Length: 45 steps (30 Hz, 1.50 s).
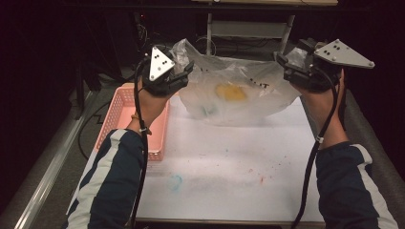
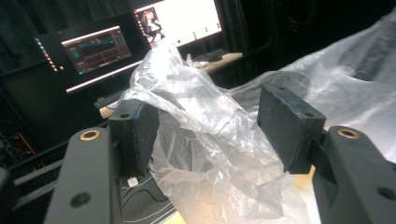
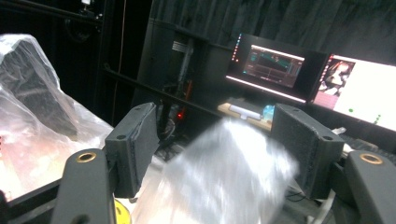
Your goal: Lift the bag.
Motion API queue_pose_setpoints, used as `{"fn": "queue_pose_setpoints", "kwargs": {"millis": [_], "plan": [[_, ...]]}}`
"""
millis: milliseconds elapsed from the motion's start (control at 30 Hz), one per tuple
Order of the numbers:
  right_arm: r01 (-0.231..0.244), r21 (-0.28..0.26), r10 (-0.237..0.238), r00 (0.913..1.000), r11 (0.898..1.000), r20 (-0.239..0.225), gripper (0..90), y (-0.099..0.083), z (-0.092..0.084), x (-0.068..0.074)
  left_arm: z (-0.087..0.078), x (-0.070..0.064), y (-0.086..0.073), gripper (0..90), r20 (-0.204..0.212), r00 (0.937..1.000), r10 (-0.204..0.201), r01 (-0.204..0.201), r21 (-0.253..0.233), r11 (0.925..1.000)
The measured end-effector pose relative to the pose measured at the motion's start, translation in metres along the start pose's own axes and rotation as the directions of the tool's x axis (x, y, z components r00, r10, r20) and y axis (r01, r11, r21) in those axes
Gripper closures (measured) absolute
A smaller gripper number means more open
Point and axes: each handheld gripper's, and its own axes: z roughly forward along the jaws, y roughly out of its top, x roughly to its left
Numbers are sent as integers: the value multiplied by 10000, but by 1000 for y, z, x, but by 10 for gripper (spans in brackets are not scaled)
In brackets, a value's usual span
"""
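Two hand-held grippers at the upper corners of a clear plastic bag (image 1: 239, 90), seen from the high view. The bag sags between them over the far part of the white table (image 1: 229, 167), its lower edge apparently at or near the tabletop, and a yellow object (image 1: 231, 92) shows through the film near its middle.

Left gripper (image 1: 184, 71): raised at the bag's left corner. In the left gripper view its jaws stand wide apart, with crumpled film (image 2: 205, 135) rising between them; the left pad (image 2: 140, 137) lies against the film, while the right pad (image 2: 287, 126) stands clear of it. The film is not clamped.

Right gripper (image 1: 286, 64): raised at the bag's right corner. In the right gripper view its jaws also stand wide, and a blurred fold of film (image 3: 229, 172) lies between them without being pressed by either pad.

A pink slatted basket (image 1: 119, 107) sits at the table's left edge, near the left hand and partly behind it. Faint blue and red stains (image 1: 174, 182) mark the near part of the tabletop. Lit monitors (image 3: 275, 63) stand in the dark background beyond the table.
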Motion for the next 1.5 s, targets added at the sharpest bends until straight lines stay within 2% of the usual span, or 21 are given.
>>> {"fn": "queue_pose_setpoints", "kwargs": {"millis": [100, 300, 533, 700, 767, 1033, 1200, 1333, 1500], "plan": [[46, -32, -46, 10000, 10000, 21, 330, 1, -5, -2, -4, 1, 1, 334, -66, 10000, -51, 50, -105, 9999], [66, 28, -66, 9999, 10000, 120, 330, 2, -11, -10, -13, 3, 7, 318, -317, 9995, 74, -84, -328, 9994], [176, 0, -176, 9997, 9998, 172, 335, 7, -20, -17, -35, 12, 17, 302, -444, 9990, -37, 1, -803, 9968], [-31, 90, 29, 9998, 10000, 174, 335, -1, -23, -22, -48, 19, 15, 278, -486, 9987, -182, 140, -851, 9963], [-143, 163, 142, 9999, 9998, 78, 333, -5, -24, -23, -53, 21, 12, 260, -356, 9991, -240, 214, -724, 9971], [-135, 114, 138, 9997, 9998, -213, 307, -7, -37, -18, -72, 18, -4, 221, -227, 9997, 98, -108, -444, 9990], [-112, 272, 116, 9998, 9996, -160, 267, -11, -44, -18, -81, 14, -12, 218, -185, 9991, 388, -392, -196, 9990], [-202, 381, 211, 9995, 9991, -244, 227, -20, -48, -15, -89, 7, -23, 200, -190, 9975, 674, -675, -3, 9977], [-487, 532, 518, 9970, 9974, -579, 206, -36, -57, -11, -98, 0, -43, 168, -64, 9968, 802, -798, 467, 9957]]}}
